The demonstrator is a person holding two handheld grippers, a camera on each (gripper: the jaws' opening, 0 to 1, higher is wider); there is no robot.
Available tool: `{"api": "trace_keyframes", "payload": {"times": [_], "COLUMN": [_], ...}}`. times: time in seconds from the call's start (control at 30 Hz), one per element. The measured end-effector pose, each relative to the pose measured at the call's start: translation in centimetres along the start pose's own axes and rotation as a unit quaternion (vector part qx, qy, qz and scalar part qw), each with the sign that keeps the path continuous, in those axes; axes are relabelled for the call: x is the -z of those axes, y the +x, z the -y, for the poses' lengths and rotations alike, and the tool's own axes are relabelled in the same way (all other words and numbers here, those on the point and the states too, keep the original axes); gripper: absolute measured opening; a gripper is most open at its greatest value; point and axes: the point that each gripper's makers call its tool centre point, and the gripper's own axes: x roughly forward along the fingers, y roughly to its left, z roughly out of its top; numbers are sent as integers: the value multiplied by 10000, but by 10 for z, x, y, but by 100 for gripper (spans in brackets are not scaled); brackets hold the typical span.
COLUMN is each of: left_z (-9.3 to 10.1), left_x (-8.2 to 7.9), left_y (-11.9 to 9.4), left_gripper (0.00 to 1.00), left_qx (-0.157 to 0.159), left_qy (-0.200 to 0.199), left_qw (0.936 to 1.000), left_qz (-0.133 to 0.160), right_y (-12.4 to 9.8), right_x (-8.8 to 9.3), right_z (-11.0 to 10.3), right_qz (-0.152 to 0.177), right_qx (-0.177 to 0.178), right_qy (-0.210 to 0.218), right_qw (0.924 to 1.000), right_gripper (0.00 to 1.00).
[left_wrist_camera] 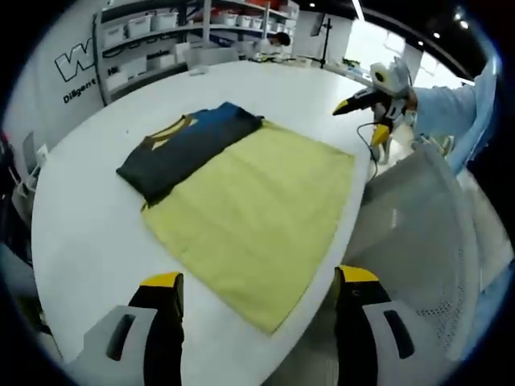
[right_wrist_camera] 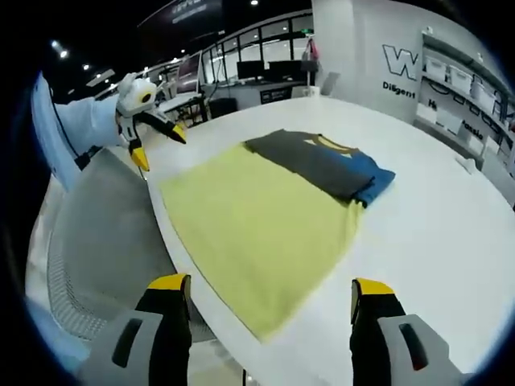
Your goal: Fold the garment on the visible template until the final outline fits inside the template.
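While both grippers hover wide open and empty, the folded garment rests untouched
It lies well ahead of the left gripper and right gripper, on the yellow template's far end

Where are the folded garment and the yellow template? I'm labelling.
folded garment (left_wrist_camera: 185,149): left gripper view, its dark middle.
yellow template (right_wrist_camera: 257,229): right gripper view, its bare middle.

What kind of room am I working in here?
Probably a lab or workshop inside an open office. Shelves stacked with storage bins line one wall, desks with monitors stand behind, and the garment lies on a large white table.
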Motion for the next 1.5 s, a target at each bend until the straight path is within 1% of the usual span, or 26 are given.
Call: {"api": "trace_keyframes", "payload": {"times": [0.13, 0.2, 0.27, 0.37, 0.43, 0.5, 0.53, 0.67, 0.73, 0.8, 0.9, 1.13, 1.17, 1.27, 1.3, 1.33, 1.37, 1.4, 1.43, 1.5], "left_z": [3, 5, 6, 6, 7, 6, 5, 7, 4, 6, 4, -1, -1, -2, -1, -1, -2, -3, -6, -4], "left_x": [4, 9, 14, 23, 28, 33, 37, 43, 48, 53, 58, 64, 64, 64, 66, 67, 69, 69, 71, 73], "left_y": [2, 3, 5, 8, 10, 12, 13, 17, 19, 20, 19, 14, 14, 13, 13, 13, 13, 14, 14, 14], "left_gripper": [73, 72, 71, 71, 69, 69, 68, 70, 69, 69, 68, 66, 65, 63, 61, 59, 57, 54, 51, 46], "left_qx": [-11, -4, 3, 24, 63, 46, 22, 39, -10, 19, -12, -116, -129, -202, -236, -250, -323, -385, -501, -501], "left_qy": [38, 49, 72, 138, 147, 266, 326, 281, 333, 301, 264, 39, -3, -350, -603, -766, -1045, -1188, -1456, -1710], "left_qw": [9999, 9997, 9993, 9987, 9977, 9967, 9957, 9950, 9938, 9925, 9915, 9915, 9917, 9914, 9896, 9886, 9855, 9841, 9797, 9752], "left_qz": [-96, -223, -357, -499, -657, -767, -867, -955, -1056, -1188, -1277, -1295, -1278, -1241, -1281, -1269, -1294, -1262, -1281, -1310], "right_y": [2, 4, 5, 8, 10, 12, 12, 16, 18, 20, 21, 22, 22, 22, 22, 21, 20, 20, 20, 19], "right_x": [1, 4, 5, 7, 10, 13, 15, 23, 28, 32, 35, 36, 36, 38, 39, 40, 42, 42, 43, 46], "right_z": [0, -1, -3, -6, -7, -9, -10, -11, -12, -12, -11, -11, -11, -11, -11, -10, -8, -7, -5, -3], "right_qz": [-69, -160, -202, -242, -319, -382, -424, -549, -663, -752, -826, -846, -847, -869, -894, -921, -972, -962, -983, -1032], "right_qx": [16, -6, -38, -68, -91, -100, -129, -144, -167, -158, -162, -158, -155, -123, -93, -52, 50, 90, 171, 214], "right_qy": [-44, -60, -60, -20, -30, -63, -45, -55, -3, 7, -1, 72, 81, 136, 181, 250, 437, 521, 657, 697], "right_qw": [10000, 9999, 9998, 9997, 9994, 9992, 9990, 9984, 9977, 9970, 9964, 9963, 9963, 9960, 9958, 9954, 9943, 9940, 9928, 9920], "right_gripper": [76, 72, 70, 71, 70, 70, 70, 67, 65, 64, 63, 63, 63, 63, 62, 61, 60, 57, 56, 52]}}
